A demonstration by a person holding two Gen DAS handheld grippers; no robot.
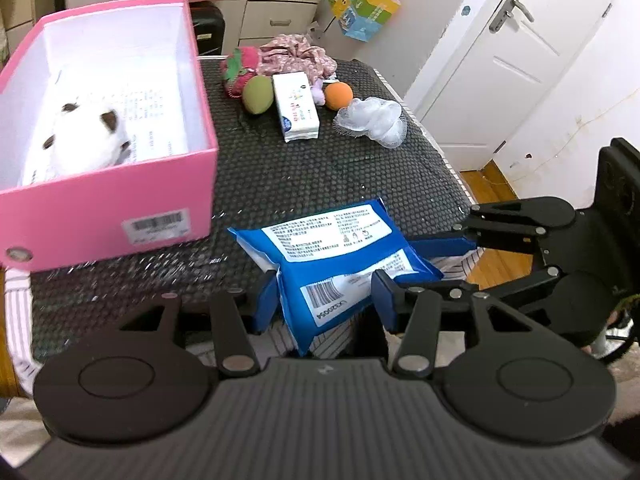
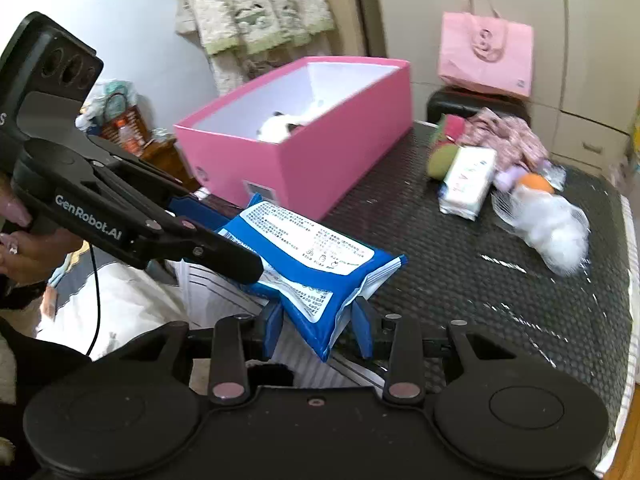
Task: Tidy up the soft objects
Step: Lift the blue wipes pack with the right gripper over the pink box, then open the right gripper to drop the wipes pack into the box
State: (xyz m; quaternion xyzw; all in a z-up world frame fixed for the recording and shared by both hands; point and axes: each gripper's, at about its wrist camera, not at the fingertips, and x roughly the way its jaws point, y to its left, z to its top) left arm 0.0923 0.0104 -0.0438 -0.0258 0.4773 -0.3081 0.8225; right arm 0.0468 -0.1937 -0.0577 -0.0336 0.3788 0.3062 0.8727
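Observation:
A blue wipes pack [image 1: 336, 256] hangs over the near edge of the black mat, and it also shows in the right wrist view [image 2: 312, 268]. My left gripper [image 1: 324, 304] is shut on its near end. My right gripper [image 2: 320, 330] is shut on its other end; its fingers [image 1: 440, 246] show in the left wrist view. A pink box [image 1: 108, 120] stands at the left with a white plush toy [image 1: 88, 140] inside. A white tissue pack [image 1: 296, 106], a green ball [image 1: 258, 94], an orange ball [image 1: 338, 96], a white mesh sponge [image 1: 374, 120], a strawberry plush [image 1: 240, 68] and floral cloth [image 1: 296, 56] lie at the back.
The black dotted mat [image 1: 304, 176] covers the tabletop, with its right edge near a white door [image 1: 500, 60]. A pink paper bag [image 2: 486, 54] stands behind the table. A striped cloth [image 2: 216, 292] lies below the near edge.

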